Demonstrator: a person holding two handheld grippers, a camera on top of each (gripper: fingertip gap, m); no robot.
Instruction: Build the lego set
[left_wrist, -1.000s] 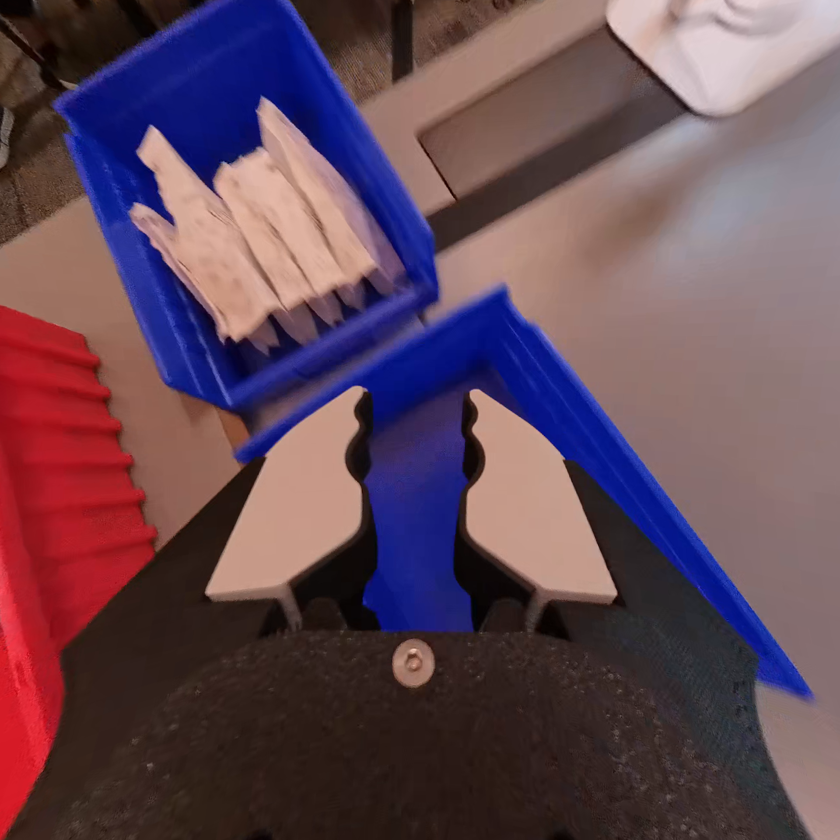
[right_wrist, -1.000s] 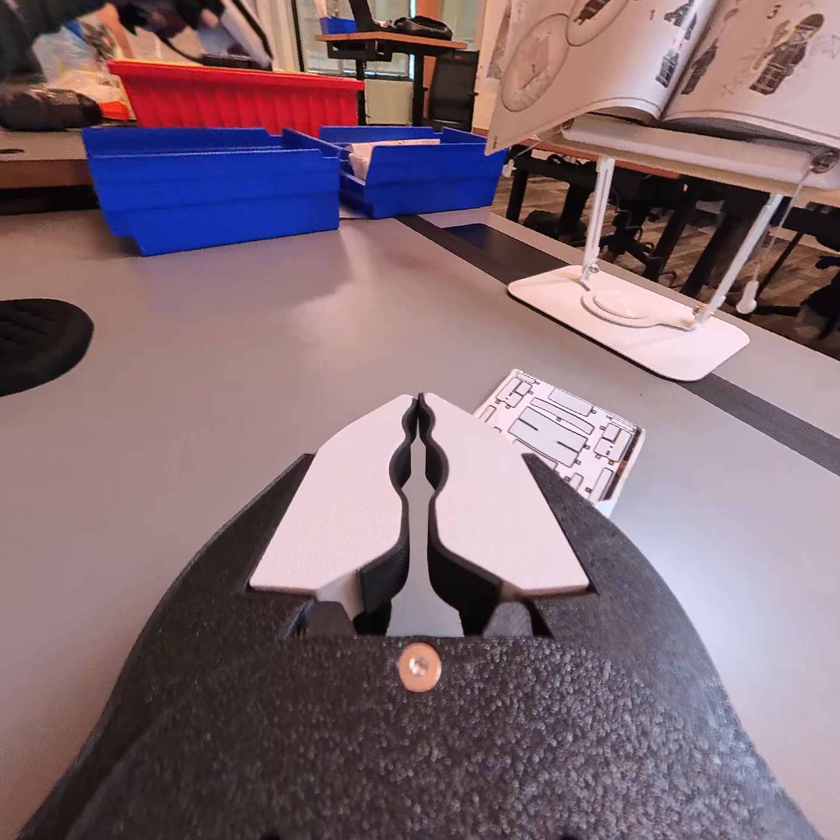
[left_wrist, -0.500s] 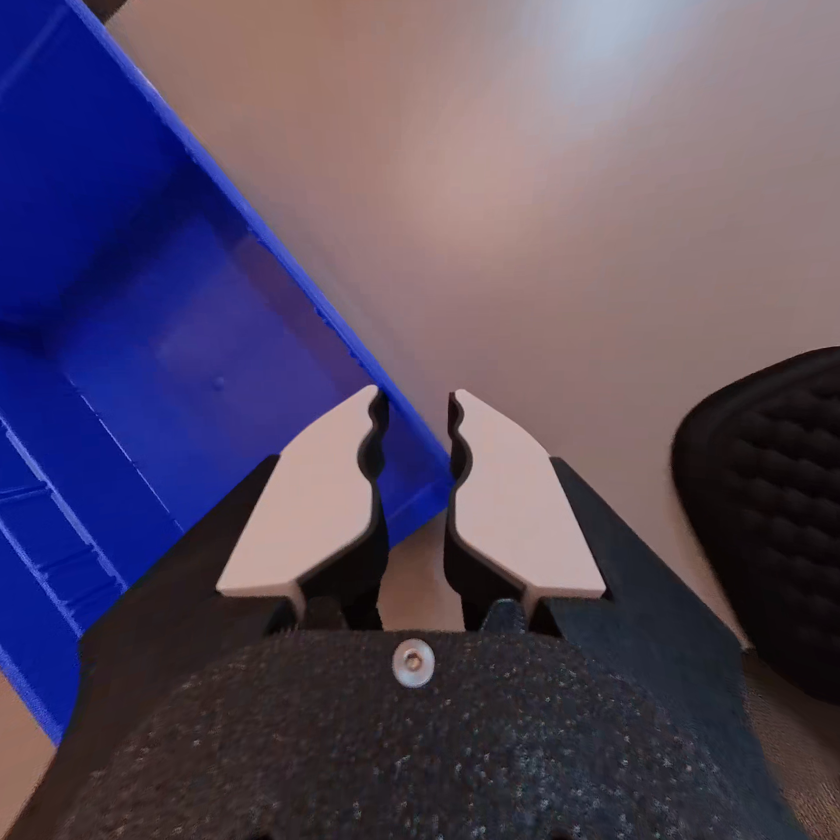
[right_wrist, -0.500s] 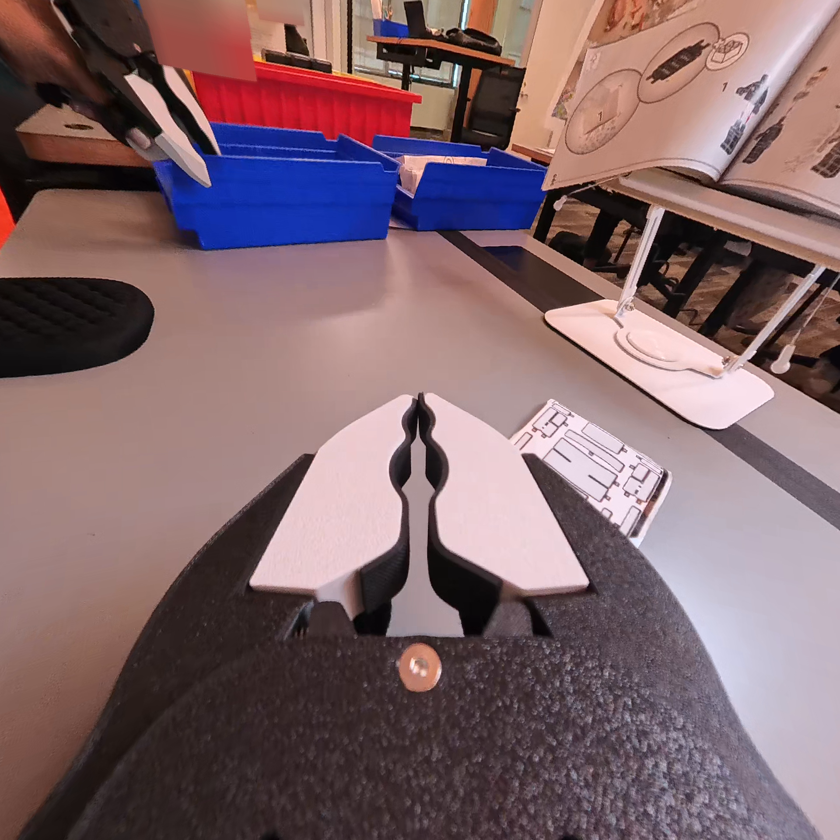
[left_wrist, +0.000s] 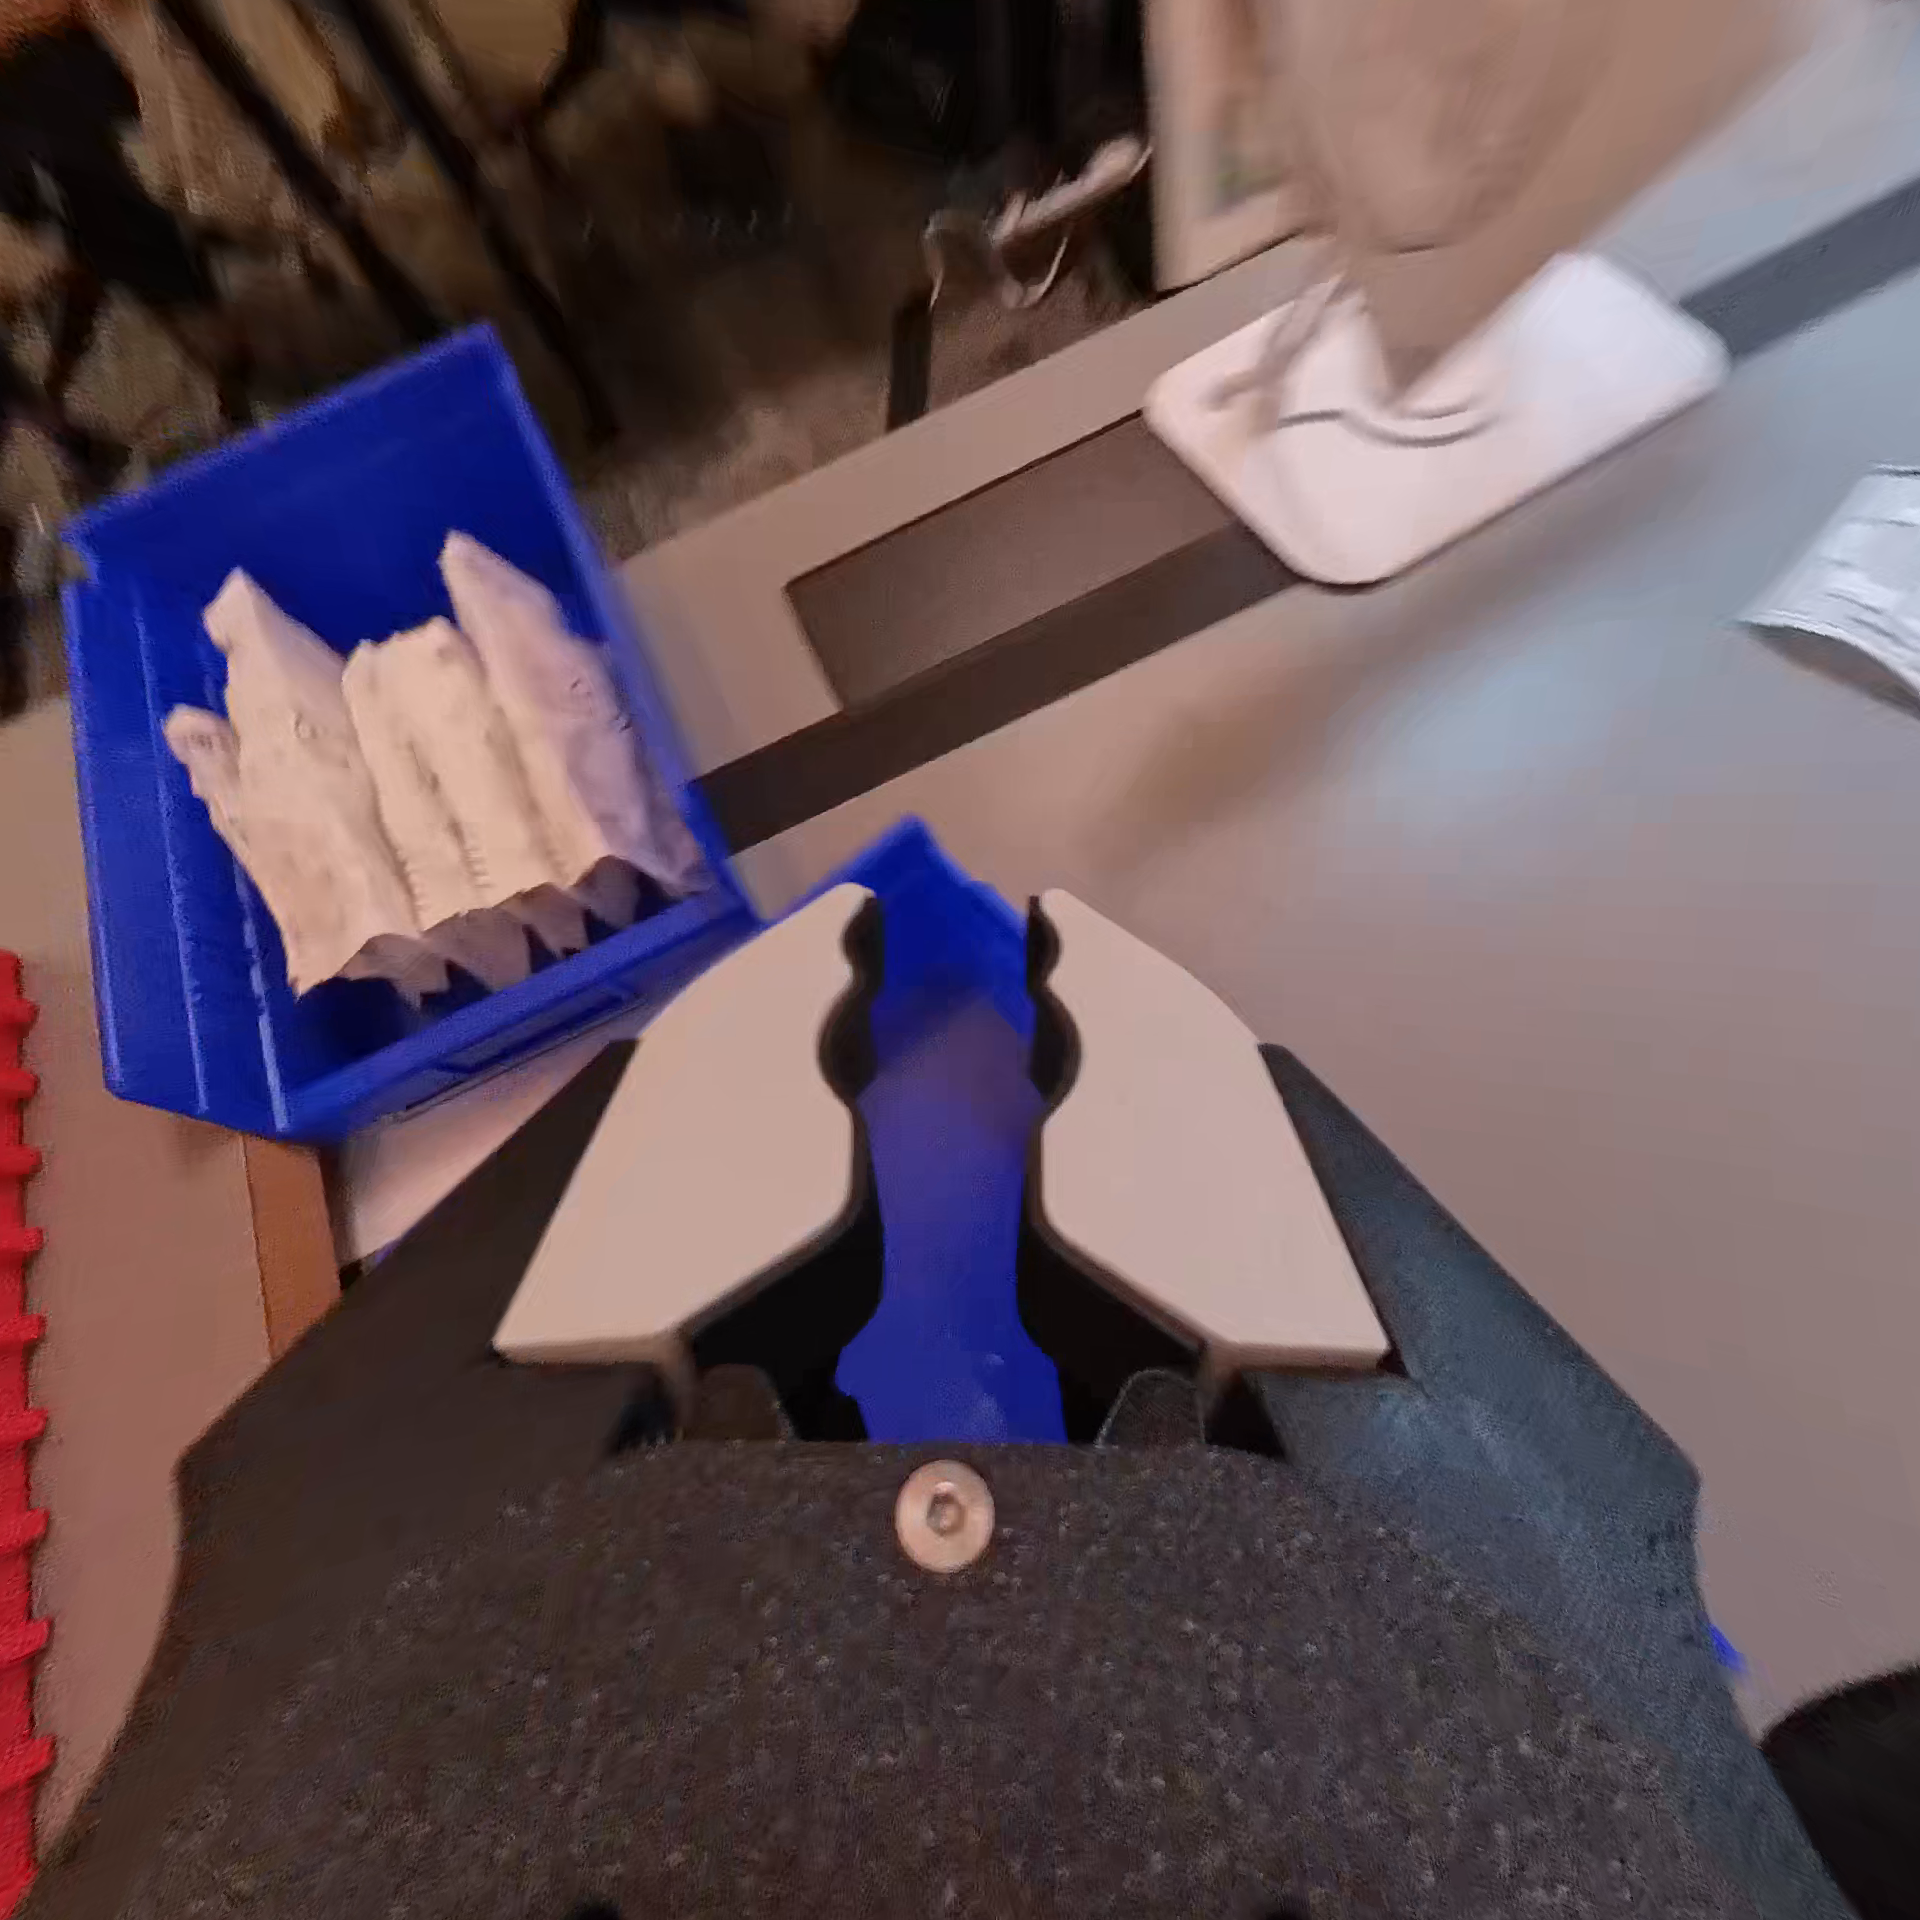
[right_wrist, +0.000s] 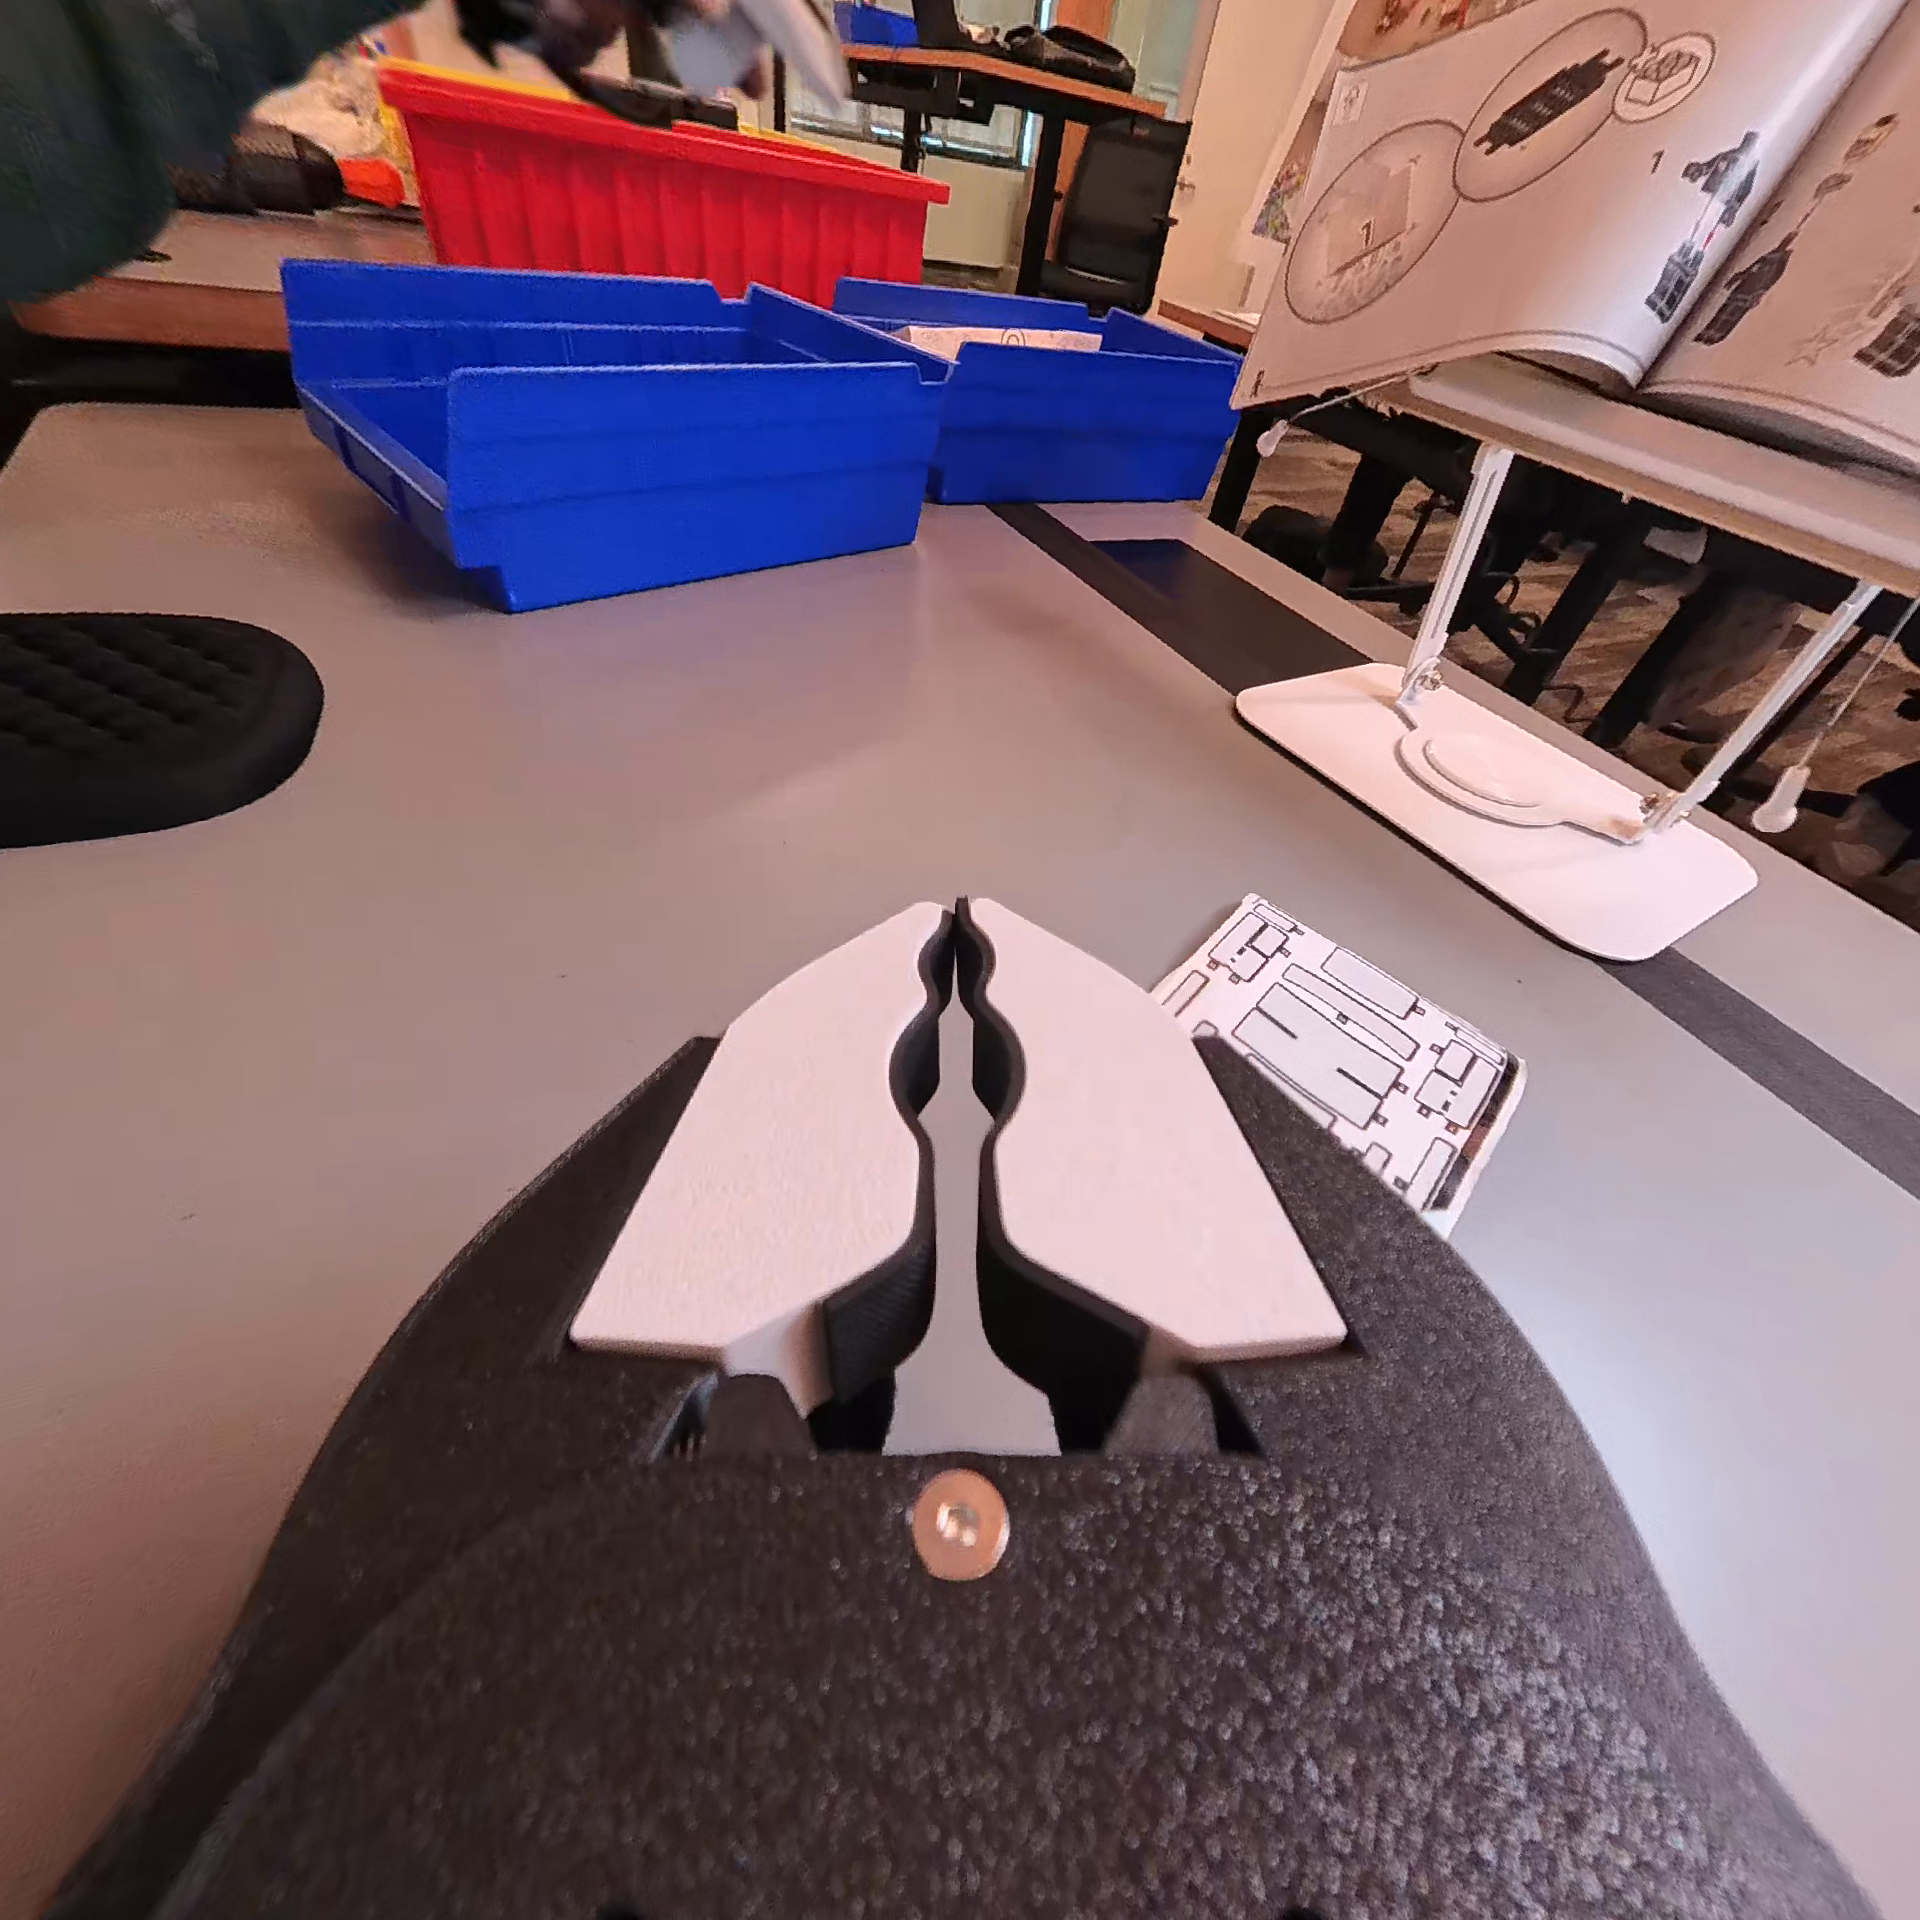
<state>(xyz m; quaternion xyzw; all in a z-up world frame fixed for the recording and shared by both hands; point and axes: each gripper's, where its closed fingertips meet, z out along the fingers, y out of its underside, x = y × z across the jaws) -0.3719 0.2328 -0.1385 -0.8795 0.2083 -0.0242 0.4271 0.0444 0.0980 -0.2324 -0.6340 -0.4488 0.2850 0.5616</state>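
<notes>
My left gripper (left_wrist: 954, 914) is open and empty. It hovers over an empty blue bin (left_wrist: 940, 1153), seen between its fingers. Beyond it to the left, a second blue bin (left_wrist: 416, 1060) holds several white paper bags (left_wrist: 416, 769). My right gripper (right_wrist: 957, 910) is shut with nothing in it, low over the grey table (right_wrist: 623, 831). A white printed sheet (right_wrist: 1340, 1029) lies just right of its fingers. In the right wrist view the empty blue bin (right_wrist: 644, 457) and the bag bin (right_wrist: 1081, 436) stand at the back. The left gripper (right_wrist: 769, 42) shows blurred above them.
A red bin (right_wrist: 665, 208) stands behind the blue ones and shows in the left wrist view (left_wrist: 16, 1351). An open instruction book (right_wrist: 1621, 208) rests on a white stand (right_wrist: 1507, 821) at the right. A black pad (right_wrist: 125, 717) lies at the left. A sleeve (right_wrist: 83, 125) shows at top left. There is about 45 cm between the tips of the two grippers. The open instruction book (right_wrist: 1621, 208) sits 30 cm or so from the ends of my left fingers.
My left gripper swung down toward the empty bin's edge and the table, then came back up to face the bag bin. It stayed open. My right gripper stayed shut and shifted slightly.
</notes>
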